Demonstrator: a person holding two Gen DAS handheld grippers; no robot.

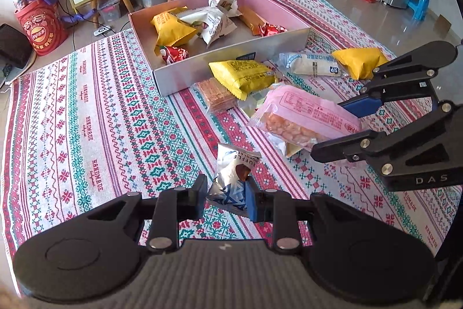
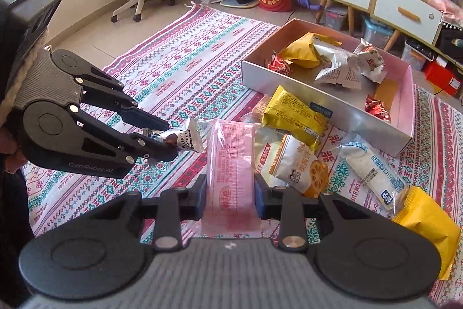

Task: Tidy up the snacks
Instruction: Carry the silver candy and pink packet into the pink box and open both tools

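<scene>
On a patterned cloth, the left gripper is clamped on a small silver truffle packet. To its right, the right gripper grips a pink snack bag. Several snacks already lie in the open box; about five loose packets remain beside it, so sorting looks roughly half done.

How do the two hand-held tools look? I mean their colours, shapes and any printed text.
Both tools are matte black, with round pivot discs, slotted linkage arms and silver rivets over a ribbed grey body. The left tool has one black finger and one blue finger; "CanRobot.AI" is printed on its side. The right tool has blue pads and shows the letters "DAS". No cables or sleeves are clearly visible.
</scene>
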